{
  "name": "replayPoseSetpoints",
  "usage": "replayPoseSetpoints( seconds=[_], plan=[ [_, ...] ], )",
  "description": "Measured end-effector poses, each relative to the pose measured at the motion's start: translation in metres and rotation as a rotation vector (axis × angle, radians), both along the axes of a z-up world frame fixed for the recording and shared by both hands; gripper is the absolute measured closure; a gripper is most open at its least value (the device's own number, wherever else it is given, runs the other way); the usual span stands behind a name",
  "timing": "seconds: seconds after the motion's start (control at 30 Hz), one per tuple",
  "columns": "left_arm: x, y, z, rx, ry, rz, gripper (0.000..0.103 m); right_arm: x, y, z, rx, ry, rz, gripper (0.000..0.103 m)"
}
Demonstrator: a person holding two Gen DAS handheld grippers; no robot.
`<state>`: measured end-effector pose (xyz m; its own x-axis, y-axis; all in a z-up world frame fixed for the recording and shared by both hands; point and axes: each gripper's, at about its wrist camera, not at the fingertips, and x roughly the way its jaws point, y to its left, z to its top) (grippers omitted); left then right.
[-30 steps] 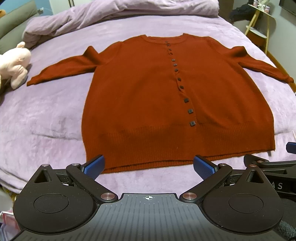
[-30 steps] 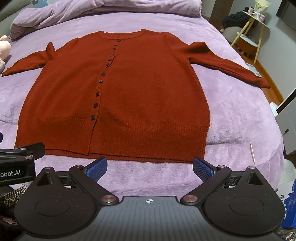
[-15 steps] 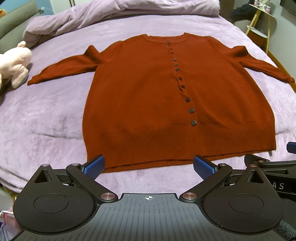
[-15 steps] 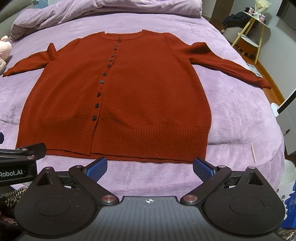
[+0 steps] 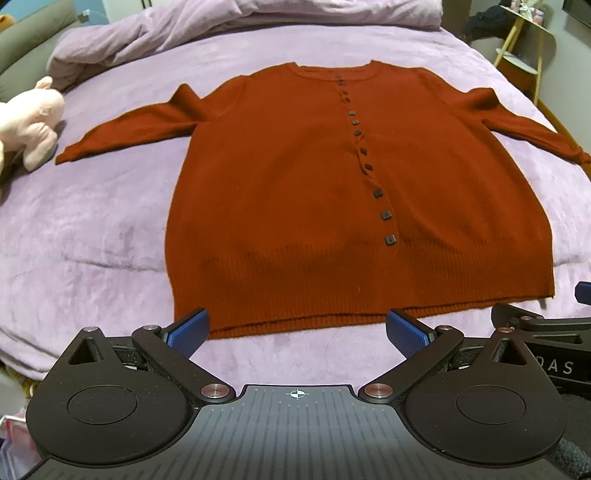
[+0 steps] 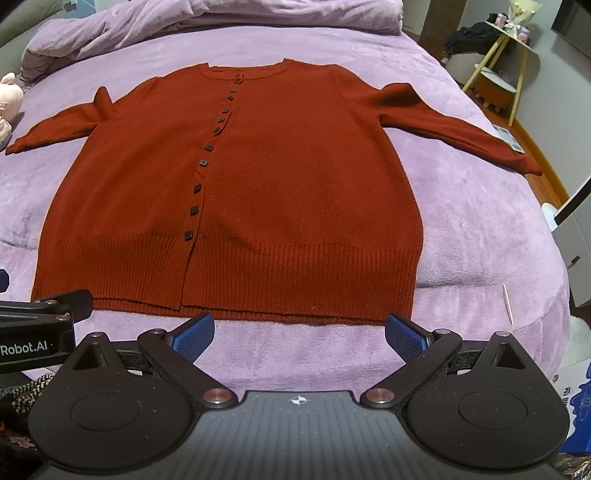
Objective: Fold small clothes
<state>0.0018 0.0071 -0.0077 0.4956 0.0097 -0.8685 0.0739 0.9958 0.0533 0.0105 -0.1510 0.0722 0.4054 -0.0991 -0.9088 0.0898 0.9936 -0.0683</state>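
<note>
A rust-red buttoned cardigan (image 5: 295, 192) lies flat and face up on the purple bed (image 5: 92, 229), sleeves spread out to both sides, hem toward me. It also shows in the right wrist view (image 6: 295, 184). My left gripper (image 5: 297, 328) is open and empty, hovering just in front of the hem's left half. My right gripper (image 6: 299, 330) is open and empty, just in front of the hem's right half. Each gripper's body shows at the edge of the other's view.
A pink plush toy (image 5: 29, 122) lies on the bed at the far left. A bunched purple duvet (image 5: 221, 18) lies along the head of the bed. A yellow-legged side table (image 6: 506, 66) stands beyond the bed's right side.
Both grippers have edged slightly forward toward the hem; the cardigan has not moved.
</note>
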Motion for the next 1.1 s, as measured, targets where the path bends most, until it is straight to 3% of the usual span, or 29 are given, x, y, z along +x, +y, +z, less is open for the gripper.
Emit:
replayPoseSetpoints(
  seconds=[1.1],
  plan=[
    [0.0047,0.0006,-0.0056,-0.003,0.034,0.017,0.000,0.0027,-0.0017,-0.0007,0.026,-0.010,-0.007,0.004]
  ],
)
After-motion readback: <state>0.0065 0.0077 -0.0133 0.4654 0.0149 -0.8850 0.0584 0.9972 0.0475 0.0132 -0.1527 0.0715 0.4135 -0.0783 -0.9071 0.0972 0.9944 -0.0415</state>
